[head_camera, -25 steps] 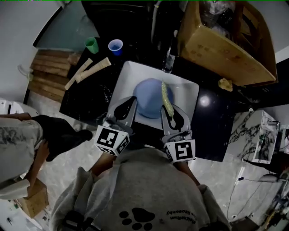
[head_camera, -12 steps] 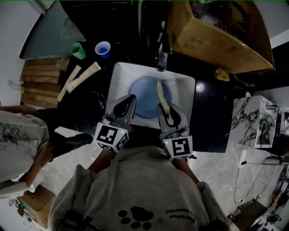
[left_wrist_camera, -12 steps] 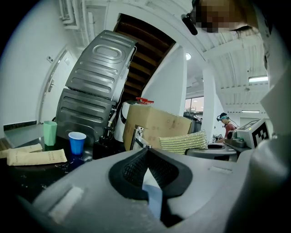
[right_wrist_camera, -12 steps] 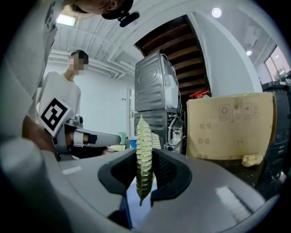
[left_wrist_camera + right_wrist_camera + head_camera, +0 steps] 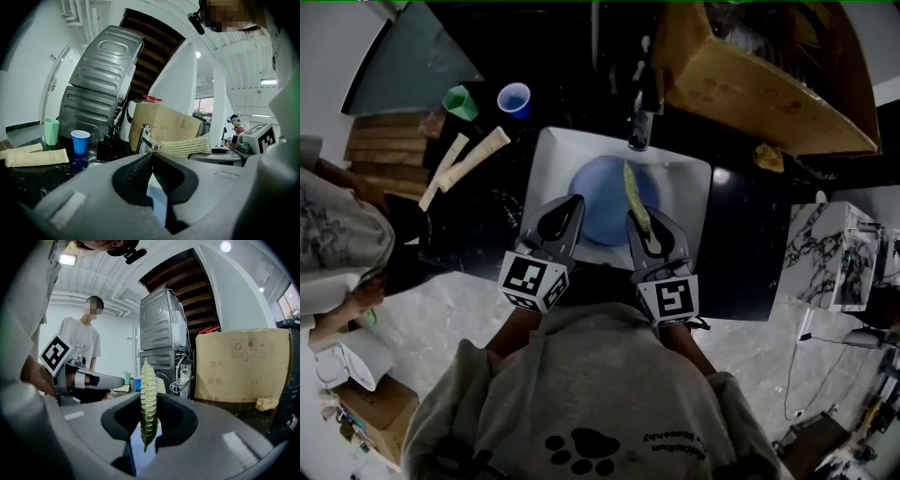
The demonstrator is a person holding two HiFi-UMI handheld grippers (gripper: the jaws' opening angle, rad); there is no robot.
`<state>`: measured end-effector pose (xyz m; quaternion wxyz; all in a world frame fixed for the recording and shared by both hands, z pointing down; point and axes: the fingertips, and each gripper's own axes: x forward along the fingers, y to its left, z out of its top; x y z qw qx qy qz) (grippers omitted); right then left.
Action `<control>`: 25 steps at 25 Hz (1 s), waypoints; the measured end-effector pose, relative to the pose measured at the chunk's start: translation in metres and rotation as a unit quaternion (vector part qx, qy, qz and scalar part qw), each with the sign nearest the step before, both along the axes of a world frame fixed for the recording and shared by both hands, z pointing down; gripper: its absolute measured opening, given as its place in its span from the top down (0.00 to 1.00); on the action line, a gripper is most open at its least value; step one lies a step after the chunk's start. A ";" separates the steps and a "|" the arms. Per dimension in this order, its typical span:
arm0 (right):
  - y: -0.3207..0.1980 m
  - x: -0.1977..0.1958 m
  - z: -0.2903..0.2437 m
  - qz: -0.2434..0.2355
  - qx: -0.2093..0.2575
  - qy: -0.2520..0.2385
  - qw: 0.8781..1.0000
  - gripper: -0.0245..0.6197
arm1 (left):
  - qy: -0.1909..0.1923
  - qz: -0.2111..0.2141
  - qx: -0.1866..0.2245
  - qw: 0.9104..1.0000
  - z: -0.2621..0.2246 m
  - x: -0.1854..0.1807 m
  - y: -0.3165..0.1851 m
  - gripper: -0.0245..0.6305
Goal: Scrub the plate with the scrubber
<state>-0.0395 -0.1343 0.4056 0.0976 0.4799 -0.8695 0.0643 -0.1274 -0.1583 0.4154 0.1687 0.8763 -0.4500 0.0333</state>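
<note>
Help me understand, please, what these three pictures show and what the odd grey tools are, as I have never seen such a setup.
There is no robot: a person holds a two-jaw gripper in each hand. The head view looks down from the person's head; the other two cameras ride on the grippers, looking along their jaws. A blue plate lies in a white sink set in a black counter. The right gripper is clamped on a yellowish scrubber over the plate. The left gripper is shut, seemingly empty, near the plate's edge. A blue cup and a cardboard box stand behind.
</note>
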 end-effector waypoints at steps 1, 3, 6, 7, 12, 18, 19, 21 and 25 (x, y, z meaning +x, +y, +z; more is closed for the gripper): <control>-0.001 0.000 0.004 -0.003 -0.001 0.004 1.000 0.84 | -0.001 0.001 -0.003 1.000 0.003 0.000 -0.001 0.96; -0.003 0.001 0.014 -0.009 -0.005 0.012 1.000 0.84 | -0.004 0.003 -0.008 1.000 0.008 0.001 -0.003 0.96; -0.009 -0.002 0.022 -0.012 -0.014 0.014 1.000 0.84 | -0.007 0.005 -0.015 1.000 0.018 0.002 -0.006 0.96; -0.011 -0.003 0.025 -0.015 -0.016 0.017 1.000 0.84 | -0.008 0.005 -0.017 1.000 0.022 0.001 -0.007 0.96; -0.017 -0.010 0.041 -0.021 -0.028 0.022 0.999 0.84 | -0.017 0.004 -0.034 0.999 0.041 -0.001 -0.011 0.96; -0.027 -0.012 0.060 -0.025 -0.043 0.029 0.998 0.84 | -0.021 0.002 -0.054 0.998 0.060 -0.004 -0.017 0.96; -0.028 -0.012 0.062 -0.025 -0.045 0.030 0.998 0.84 | -0.022 0.002 -0.057 0.998 0.062 -0.005 -0.018 0.96; -0.031 -0.011 0.067 -0.024 -0.050 0.031 0.998 0.84 | -0.023 0.003 -0.063 0.998 0.068 -0.004 -0.020 0.96; -0.037 -0.009 0.078 -0.016 -0.068 0.033 0.997 0.84 | -0.024 0.006 -0.079 0.997 0.080 -0.004 -0.024 0.96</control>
